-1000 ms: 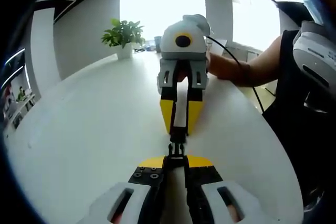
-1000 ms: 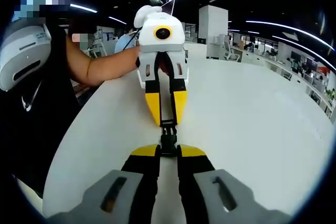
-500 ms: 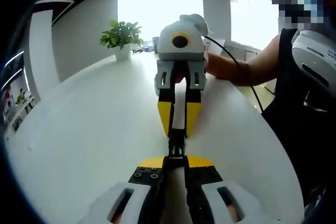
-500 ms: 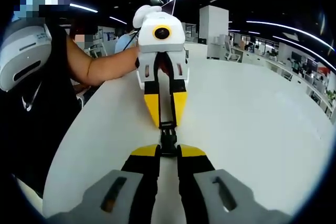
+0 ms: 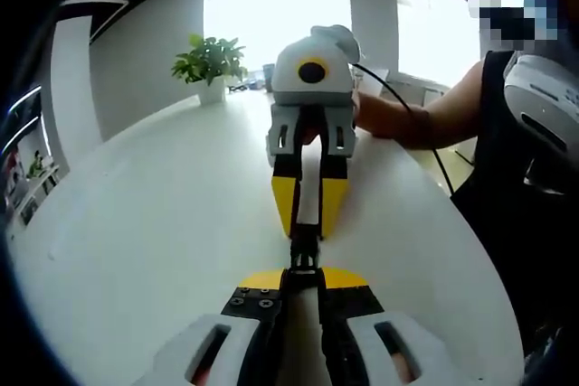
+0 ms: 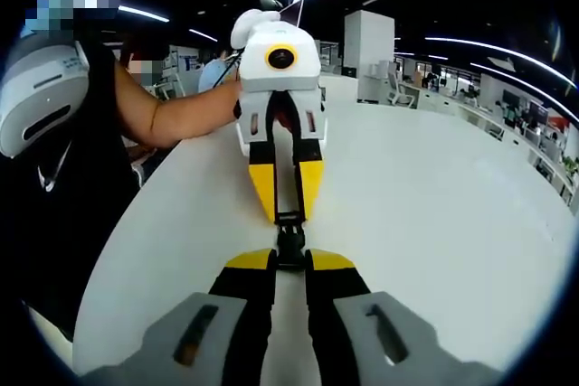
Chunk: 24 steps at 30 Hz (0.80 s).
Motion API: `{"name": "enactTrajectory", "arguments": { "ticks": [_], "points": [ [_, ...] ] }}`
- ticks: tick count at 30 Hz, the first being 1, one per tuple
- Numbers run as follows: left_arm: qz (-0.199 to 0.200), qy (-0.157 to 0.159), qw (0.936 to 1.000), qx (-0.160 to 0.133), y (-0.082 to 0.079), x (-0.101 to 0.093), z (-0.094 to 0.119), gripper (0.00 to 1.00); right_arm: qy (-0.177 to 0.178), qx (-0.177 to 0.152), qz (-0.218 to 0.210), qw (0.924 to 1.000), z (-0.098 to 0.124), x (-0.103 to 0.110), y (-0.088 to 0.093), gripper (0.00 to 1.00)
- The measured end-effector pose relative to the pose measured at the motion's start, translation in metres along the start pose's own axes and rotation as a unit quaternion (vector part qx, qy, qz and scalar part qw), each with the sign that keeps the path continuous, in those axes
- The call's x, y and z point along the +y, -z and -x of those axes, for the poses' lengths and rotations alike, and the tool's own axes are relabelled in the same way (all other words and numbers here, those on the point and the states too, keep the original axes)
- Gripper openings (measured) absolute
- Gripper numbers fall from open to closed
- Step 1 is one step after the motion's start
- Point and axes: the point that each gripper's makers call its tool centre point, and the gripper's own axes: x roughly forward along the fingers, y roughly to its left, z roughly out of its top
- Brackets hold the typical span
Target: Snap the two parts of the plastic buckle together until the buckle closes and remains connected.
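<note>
Nearest in the left gripper view is my left gripper (image 5: pixel 301 270), fingers pressed in on one black part of the plastic buckle (image 5: pixel 303 250). It is pinched at the tips and held just above the white tabletop (image 5: pixel 154 223).

Straight ahead, nose to nose, is my right gripper (image 5: pixel 307 227), yellow-tipped fingers closed on the other buckle part. In the right gripper view it's mirrored: right gripper (image 6: pixel 289 259) pinching its part, buckle (image 6: pixel 289 237) between the two tip pairs, left gripper (image 6: pixel 287 214) facing me.

I've lined both up on one axis so the halves push straight in, I reckon. The parts look touching or mated; I can't tell if the latch has clicked.

Beyond are a person's forearm (image 5: pixel 412 119) behind the right gripper and a potted plant (image 5: pixel 211 62) at the tabletop's far edge.
</note>
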Motion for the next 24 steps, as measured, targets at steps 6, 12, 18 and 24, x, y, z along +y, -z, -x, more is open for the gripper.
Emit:
{"name": "enactTrajectory", "arguments": {
  "ticks": [6, 12, 18, 24],
  "points": [
    [-0.002, 0.0, 1.0, -0.001, -0.0008, 0.0, -0.0008, 0.11, 0.001, -0.002, 0.008, 1.0, -0.001, 0.0002, -0.0009, 0.12],
    [-0.003, 0.004, 1.0, -0.002, -0.0018, -0.0024, -0.0023, 0.11, -0.002, -0.004, 0.01, 0.9999, -0.0022, 0.0018, -0.002, 0.12],
    [-0.003, 0.004, 1.0, -0.003, -0.0018, -0.0022, -0.0027, 0.11, -0.004, -0.006, 0.007, 1.0, -0.0015, 0.002, -0.0015, 0.12],
    [-0.005, 0.004, 1.0, -0.003, -0.0025, -0.0026, -0.0043, 0.11, -0.005, -0.008, 0.006, 0.9999, -0.0014, 0.0025, -0.0014, 0.12]
  ]
}}
